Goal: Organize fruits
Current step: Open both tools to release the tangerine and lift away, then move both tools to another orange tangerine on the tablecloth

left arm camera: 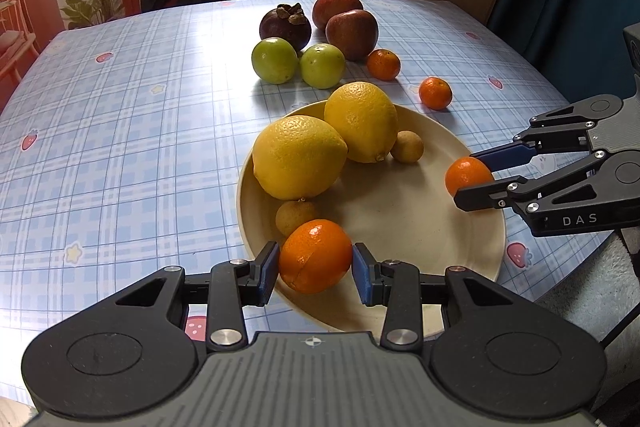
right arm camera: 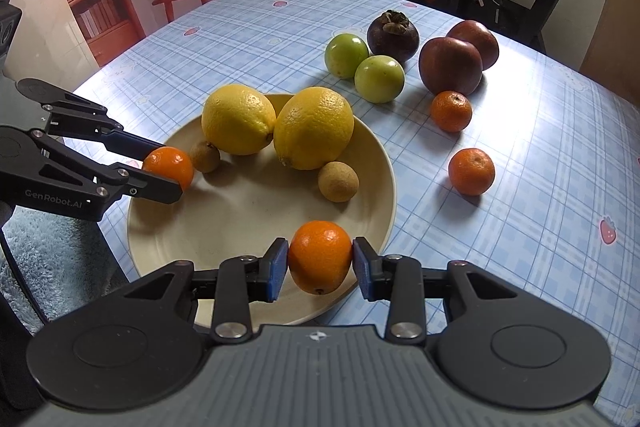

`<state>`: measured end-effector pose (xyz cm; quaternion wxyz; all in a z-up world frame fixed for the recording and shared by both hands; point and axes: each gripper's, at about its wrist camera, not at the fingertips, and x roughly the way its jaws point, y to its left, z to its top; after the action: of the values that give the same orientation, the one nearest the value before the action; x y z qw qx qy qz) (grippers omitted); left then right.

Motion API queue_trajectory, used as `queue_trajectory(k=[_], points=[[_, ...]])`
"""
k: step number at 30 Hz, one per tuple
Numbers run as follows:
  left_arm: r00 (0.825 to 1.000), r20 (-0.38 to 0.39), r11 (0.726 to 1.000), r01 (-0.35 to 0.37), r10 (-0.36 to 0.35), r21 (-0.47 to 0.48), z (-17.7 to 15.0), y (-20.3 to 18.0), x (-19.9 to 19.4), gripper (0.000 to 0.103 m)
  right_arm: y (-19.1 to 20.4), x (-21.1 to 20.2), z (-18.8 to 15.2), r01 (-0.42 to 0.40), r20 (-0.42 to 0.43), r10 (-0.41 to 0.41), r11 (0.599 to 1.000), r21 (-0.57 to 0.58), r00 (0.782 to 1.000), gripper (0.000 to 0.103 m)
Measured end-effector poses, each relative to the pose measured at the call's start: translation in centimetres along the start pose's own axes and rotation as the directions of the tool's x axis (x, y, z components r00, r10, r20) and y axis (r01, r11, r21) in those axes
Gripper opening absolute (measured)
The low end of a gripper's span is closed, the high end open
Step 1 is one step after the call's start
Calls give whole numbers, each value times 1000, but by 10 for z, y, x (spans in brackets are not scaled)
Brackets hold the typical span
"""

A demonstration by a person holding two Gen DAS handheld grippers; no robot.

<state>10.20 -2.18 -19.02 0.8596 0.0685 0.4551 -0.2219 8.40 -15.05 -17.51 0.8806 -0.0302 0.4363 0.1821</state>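
Left tool [left arm camera: 315,269]: pinching a small orange [left arm camera: 315,255] between blue pads, low over the near rim of the plate [left arm camera: 460,259].
Right tool [right arm camera: 320,265]: pinching a second small orange [right arm camera: 320,256], at the plate's opposite edge.
Plate contents: two lemons [left arm camera: 298,157] touching each other; two small brown fruits [left arm camera: 407,146] beside them.
Loose on desk [left arm camera: 120,127]: two more small oranges [left arm camera: 435,92], two green fruits [left arm camera: 274,60], two dark red fruits [left arm camera: 352,34], one mangosteen [left arm camera: 285,23], all beyond the plate.
Risk, release: round oranges, shallow plate; likely to roll off the rim if let go too near the edge.
Risk, crowding: both tools close over one plate; possible bump against each other or the lemons.
Risk, grip: soft peel; bruising under hard squeeze.
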Motion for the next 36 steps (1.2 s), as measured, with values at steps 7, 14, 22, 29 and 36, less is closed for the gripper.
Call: queue_trajectory(k=[7,14,22,29,36], points=[[1000,2,1000,-15,15,27,1,1,4,42,0,6,4,19,-1,-19,1000,-8,1000,38],[1000,-2,999,-16,17,47,3,3,8,40,-2,9,4,21,5,-21,1000,-8,1000,38],[1000,0,1000,-4,4,27,8,10,12,40,-2,14,7,31,4,-31,999,-13,1000,38],[1000,9,1000,21,-21,-18,9,12,9,42,-5,13,9,24,6,-24,1000,-7,1000,37],[997,47,995,65,-62,-78,15,17,-6,56,-7,3,13,15,18,-15,1000,8,1000,44]])
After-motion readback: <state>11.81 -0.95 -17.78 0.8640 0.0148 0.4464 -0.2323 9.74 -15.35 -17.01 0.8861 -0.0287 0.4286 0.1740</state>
